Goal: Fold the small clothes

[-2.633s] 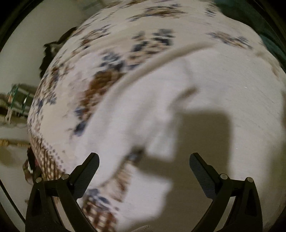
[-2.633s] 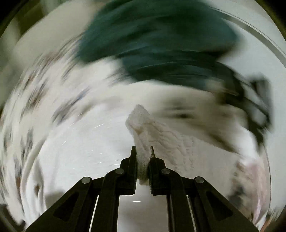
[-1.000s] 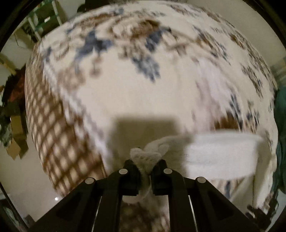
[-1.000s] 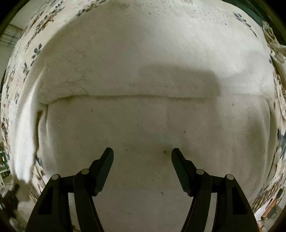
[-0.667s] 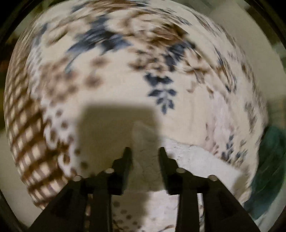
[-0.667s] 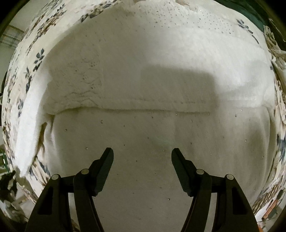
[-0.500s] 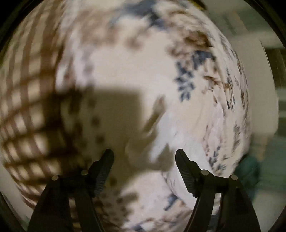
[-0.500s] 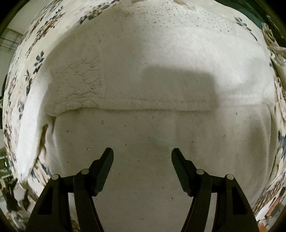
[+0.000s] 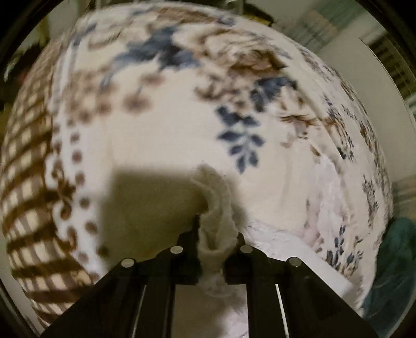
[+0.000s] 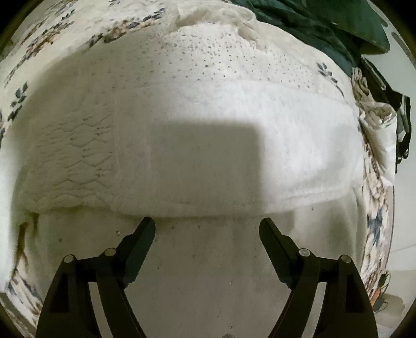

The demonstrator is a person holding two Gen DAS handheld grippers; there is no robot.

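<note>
A white knitted garment [image 10: 208, 124] lies spread on a floral blanket [image 10: 46, 33], one layer folded over with its edge running across the right wrist view. My right gripper [image 10: 207, 227] hovers just above that folded edge, its jaws opening, with nothing between them. In the left wrist view my left gripper [image 9: 216, 228] is shut on a bunched end of the white garment [image 9: 215, 205], which trails down to the right over the floral blanket [image 9: 161, 135].
A dark green cloth [image 10: 325, 23] lies at the far right of the blanket, seen also as the green cloth [image 9: 390, 273] at the right edge. A black strap [image 10: 400, 124] hangs by the blanket's right side. The blanket's checked border [image 9: 28, 182] runs along the left.
My left gripper let go of the white garment's end, opened wide, then shut on a bunched end of it again. My right gripper's jaws spread wider and tilted over the folded edge.
</note>
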